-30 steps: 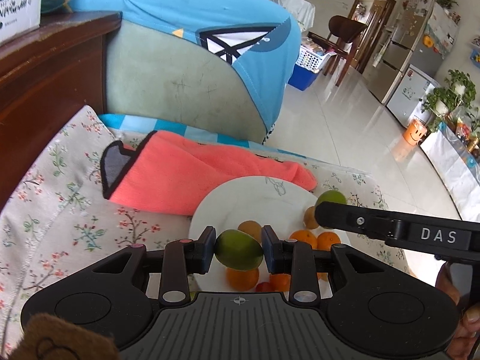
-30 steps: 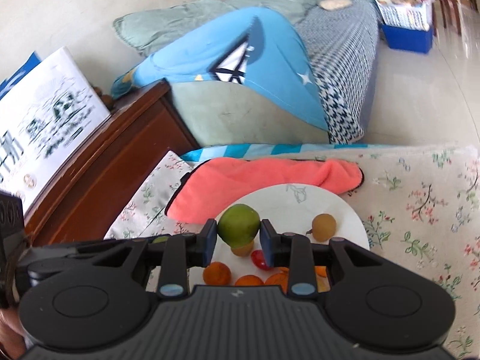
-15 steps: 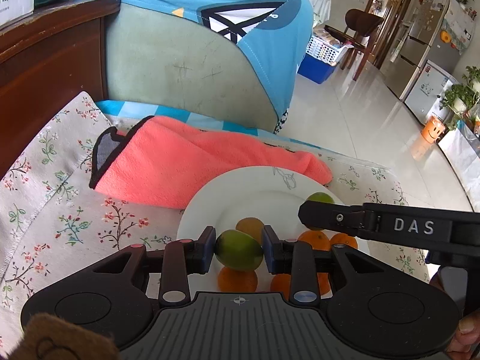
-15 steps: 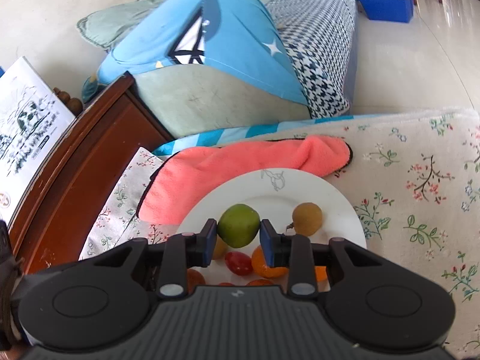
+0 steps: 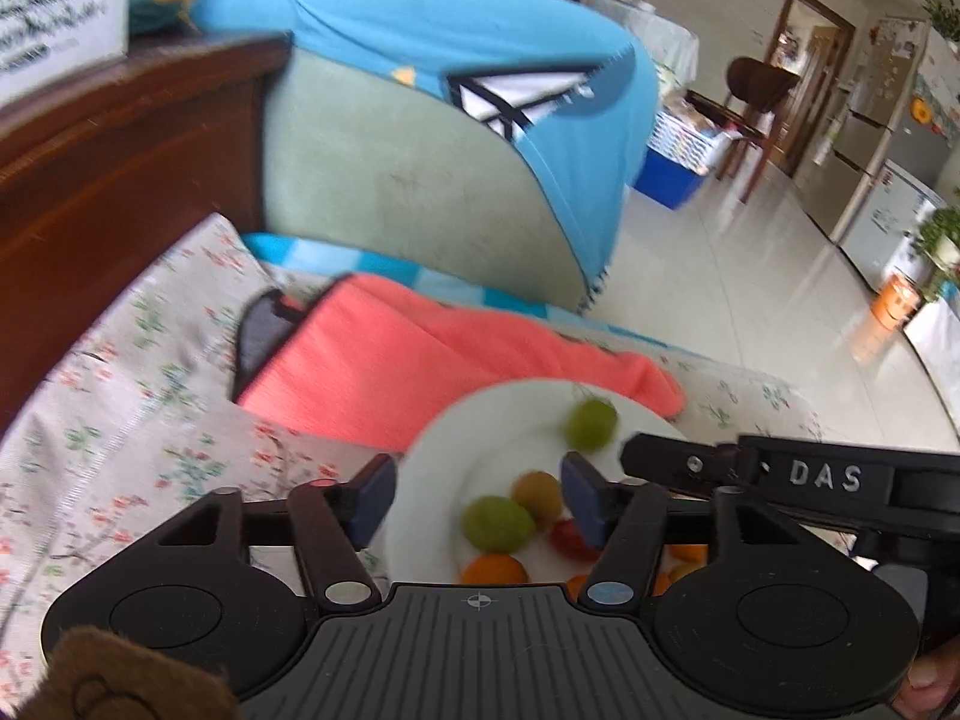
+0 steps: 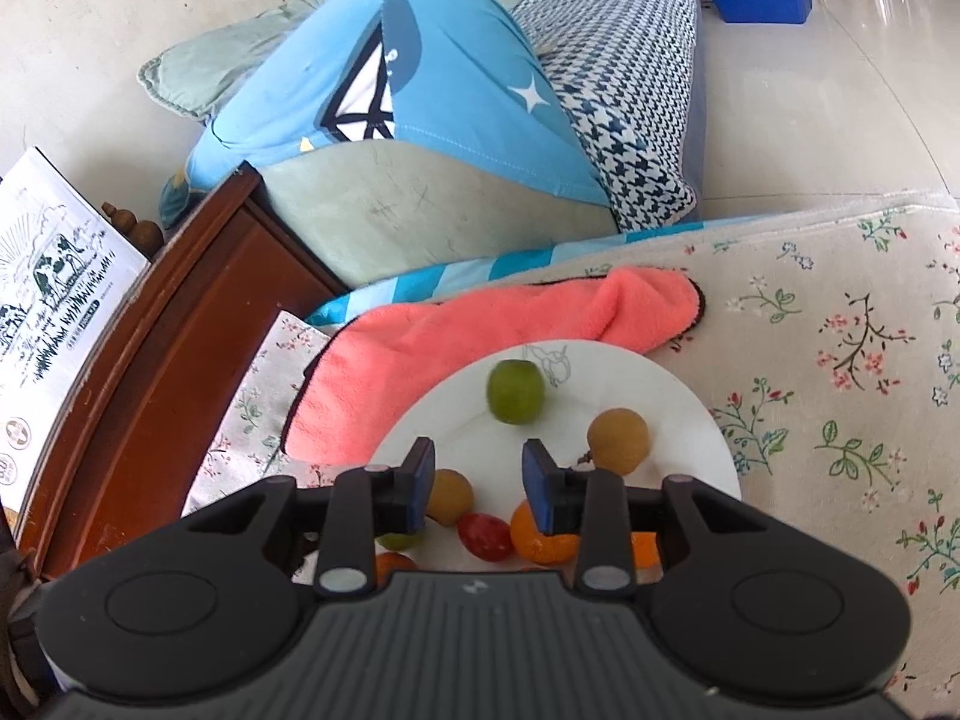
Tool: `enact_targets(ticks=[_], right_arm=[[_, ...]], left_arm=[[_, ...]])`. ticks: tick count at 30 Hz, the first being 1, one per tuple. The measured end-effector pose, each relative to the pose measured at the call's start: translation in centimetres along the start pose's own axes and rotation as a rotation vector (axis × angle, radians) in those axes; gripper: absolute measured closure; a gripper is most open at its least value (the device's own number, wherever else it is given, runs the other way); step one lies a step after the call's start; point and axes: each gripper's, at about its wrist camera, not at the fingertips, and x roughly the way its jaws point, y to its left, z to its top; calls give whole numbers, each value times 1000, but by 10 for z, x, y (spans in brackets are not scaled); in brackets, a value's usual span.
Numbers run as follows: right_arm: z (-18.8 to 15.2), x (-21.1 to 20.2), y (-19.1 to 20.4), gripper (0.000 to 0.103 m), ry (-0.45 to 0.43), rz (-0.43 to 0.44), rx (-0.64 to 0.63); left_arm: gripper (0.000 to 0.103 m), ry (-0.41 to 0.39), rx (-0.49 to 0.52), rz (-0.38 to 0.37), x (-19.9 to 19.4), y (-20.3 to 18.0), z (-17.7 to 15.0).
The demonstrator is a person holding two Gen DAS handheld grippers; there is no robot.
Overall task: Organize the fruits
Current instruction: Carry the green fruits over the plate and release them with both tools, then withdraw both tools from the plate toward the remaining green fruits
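A white plate [image 5: 456, 438] [image 6: 660, 396] on the floral cloth holds several small fruits. My left gripper [image 5: 477, 501] hangs over its near side with jaws opening wide. A green fruit [image 5: 498, 522] lies loose on the plate below them, untouched by the pads, next to a brown fruit [image 5: 537, 492] and a red tomato [image 5: 567, 534]. My right gripper [image 6: 478, 483] [image 5: 642, 456] is open, its jaws parting slightly with nothing between them. A second green fruit [image 6: 515, 391] [image 5: 591, 423] rests on the plate just beyond its fingertips. Oranges [image 6: 540, 534] lie under the fingers.
A coral towel [image 5: 420, 372] [image 6: 480, 330] lies against the plate's far edge. Beyond it stand a green cushion with a blue cloth [image 6: 420, 96] and, to the left, a dark wooden cabinet [image 5: 90, 180]. Floral cloth [image 6: 840, 360] spreads to the right.
Both grippers let go of their green fruits, which now lie on the plate. The left jaws spread wide apart. The right fruit has rolled ahead of the fingertips.
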Motion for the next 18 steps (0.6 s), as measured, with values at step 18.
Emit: enact_targets(ticks=[18], right_arm=[[-33, -36, 41, 64, -1, 21, -131]], left_arm=[[32, 16, -39, 76, -63, 31, -13]])
